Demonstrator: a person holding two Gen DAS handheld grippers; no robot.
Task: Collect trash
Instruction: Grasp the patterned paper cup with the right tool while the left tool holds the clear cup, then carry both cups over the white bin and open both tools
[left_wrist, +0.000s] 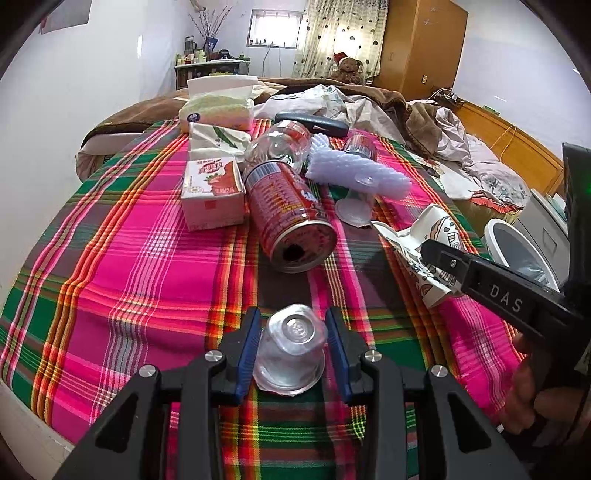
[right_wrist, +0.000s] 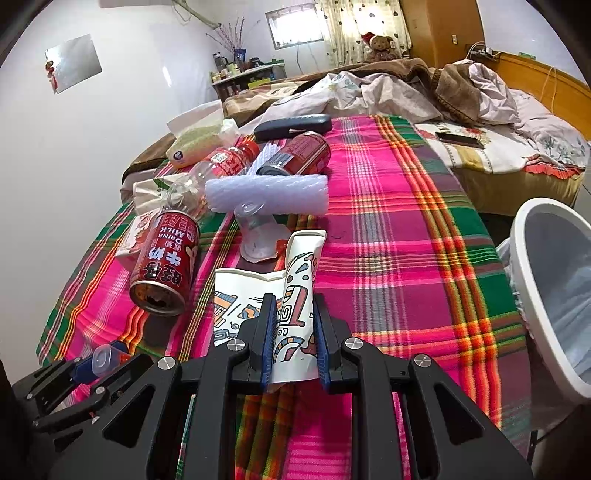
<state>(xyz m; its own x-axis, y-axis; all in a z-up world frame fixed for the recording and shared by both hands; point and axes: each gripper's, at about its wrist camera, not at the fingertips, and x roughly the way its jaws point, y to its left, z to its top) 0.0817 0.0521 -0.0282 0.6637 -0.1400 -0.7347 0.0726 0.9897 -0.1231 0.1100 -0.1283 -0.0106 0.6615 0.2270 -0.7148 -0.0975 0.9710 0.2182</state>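
Note:
My left gripper is shut on a small clear plastic cup, upside down between the blue pads, just above the plaid cloth. In the right wrist view this cup shows at the lower left. My right gripper is shut on a flattened paper cup printed with colourful shapes. The left wrist view shows that paper cup pinched by the black right fingers. A red milk can lies on its side in the middle.
More trash lies beyond: a clear bottle, white foam netting, another clear cup, a second can, a red carton and tissue packs. A white lined bin stands off the cloth's right edge.

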